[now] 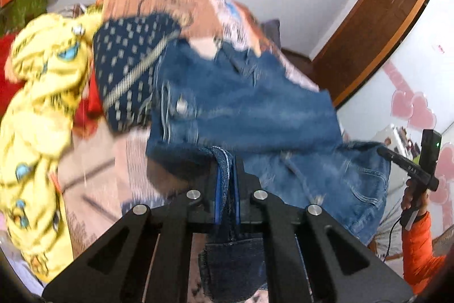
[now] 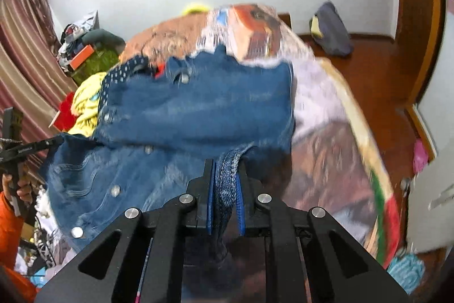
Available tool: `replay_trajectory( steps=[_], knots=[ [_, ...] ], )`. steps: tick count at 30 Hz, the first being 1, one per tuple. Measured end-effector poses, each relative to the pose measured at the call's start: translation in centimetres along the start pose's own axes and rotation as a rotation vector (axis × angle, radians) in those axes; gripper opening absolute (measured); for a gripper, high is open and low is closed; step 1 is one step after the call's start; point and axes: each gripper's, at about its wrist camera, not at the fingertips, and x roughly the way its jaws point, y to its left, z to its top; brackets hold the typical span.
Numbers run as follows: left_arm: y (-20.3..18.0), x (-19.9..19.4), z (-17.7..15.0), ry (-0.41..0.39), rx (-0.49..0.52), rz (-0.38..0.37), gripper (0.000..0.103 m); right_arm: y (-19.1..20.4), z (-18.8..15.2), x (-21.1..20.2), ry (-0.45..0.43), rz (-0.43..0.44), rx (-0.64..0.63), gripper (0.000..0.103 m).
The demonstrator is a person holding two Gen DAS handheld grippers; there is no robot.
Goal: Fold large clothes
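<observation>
A blue denim jacket (image 1: 244, 104) with metal buttons hangs between my two grippers above the bed; it also shows in the right wrist view (image 2: 198, 110). My left gripper (image 1: 226, 158) is shut on a thick denim edge of the jacket. My right gripper (image 2: 225, 161) is shut on another denim edge. The right gripper also shows at the right of the left wrist view (image 1: 397, 158), and the left gripper at the left edge of the right wrist view (image 2: 42, 145). The frames are motion-blurred.
A bed with a printed orange and pink blanket (image 2: 326, 138) lies below. A yellow garment (image 1: 42, 110), a navy dotted garment (image 1: 127, 70) and a red cloth (image 1: 8, 70) are piled on its left. A wooden door (image 1: 383, 27) and striped curtains (image 2: 20, 53) flank the room.
</observation>
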Motion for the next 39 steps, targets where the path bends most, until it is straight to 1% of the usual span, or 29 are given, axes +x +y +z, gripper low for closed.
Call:
replay_trajectory(
  steps=[4, 6, 9, 12, 14, 16, 17, 20, 23, 25, 26, 27, 28, 29, 30, 31, 32, 33, 36, 39],
  knots=[
    [0.5, -0.4, 2.9, -0.066, -0.041, -0.012, 0.006, -0.4, 3.0, 0.8, -0.044, -0.001, -0.004, 0.011],
    [1.0, -0.3, 4.2, -0.093, -0.062, -0.003, 0.006, -0.8, 4.4, 1.5, -0.059, -0.01, 0.007, 0.011],
    [2.4, 1.2, 6.2, -0.107, -0.119, 0.012, 0.006, -2.2, 6.7, 3.4, -0.067, -0.019, 0.042, 0.011],
    [4.4, 3.5, 8.0, -0.108, -0.174, 0.046, 0.006, -3.6, 8.4, 5.6, -0.052, -0.031, 0.077, 0.011],
    [5.5, 5.4, 8.7, -0.096, -0.198, 0.081, 0.006, -4.4, 9.1, 7.4, -0.028, -0.041, 0.096, 0.011],
    [6.6, 7.5, 8.7, -0.064, -0.212, 0.108, 0.007, -5.3, 9.2, 9.7, 0.012, -0.039, 0.127, 0.011],
    [7.3, 9.0, 8.5, -0.035, -0.218, 0.122, 0.007, -5.7, 9.0, 10.7, 0.035, -0.043, 0.137, 0.011],
    [8.2, 11.7, 7.4, 0.03, -0.206, 0.16, 0.007, -6.3, 8.0, 13.2, 0.1, -0.055, 0.149, 0.011],
    [8.5, 12.8, 6.7, 0.07, -0.177, 0.167, 0.007, -6.4, 7.3, 13.9, 0.119, -0.058, 0.145, 0.012],
    [8.2, 12.5, 6.7, 0.079, -0.147, 0.173, 0.008, -6.4, 7.5, 13.5, 0.118, -0.06, 0.137, 0.013],
    [8.0, 12.3, 6.8, 0.084, -0.135, 0.178, 0.012, -6.4, 7.7, 13.3, 0.124, -0.063, 0.134, 0.014],
    [7.6, 11.9, 6.8, 0.093, -0.11, 0.187, 0.017, -6.3, 7.7, 13.0, 0.133, -0.064, 0.134, 0.018],
    [7.1, 11.5, 6.9, 0.098, -0.09, 0.195, 0.023, -6.1, 7.8, 12.5, 0.142, -0.064, 0.135, 0.025],
    [6.6, 10.8, 6.9, 0.093, -0.068, 0.209, 0.042, -6.1, 7.9, 12.1, 0.144, -0.065, 0.133, 0.029],
    [6.2, 10.2, 6.7, 0.08, -0.055, 0.215, 0.058, -5.8, 7.9, 11.4, 0.136, -0.065, 0.125, 0.038],
    [5.6, 9.1, 6.5, 0.048, -0.035, 0.217, 0.062, -5.5, 7.8, 10.6, 0.116, -0.061, 0.11, 0.046],
    [5.1, 8.1, 6.2, 0.024, -0.019, 0.208, 0.063, -5.1, 7.5, 9.5, 0.091, -0.057, 0.096, 0.049],
    [4.8, 7.6, 6.0, 0.017, -0.013, 0.197, 0.064, -4.9, 7.4, 9.1, 0.08, -0.055, 0.089, 0.052],
    [4.4, 6.5, 4.9, 0.029, -0.031, 0.146, 0.064, -4.1, 6.4, 7.5, 0.066, -0.028, 0.074, 0.054],
    [4.9, 7.6, 3.6, 0.078, -0.081, 0.096, 0.064, -3.7, 5.1, 7.7, 0.088, -0.018, 0.075, 0.054]
  ],
)
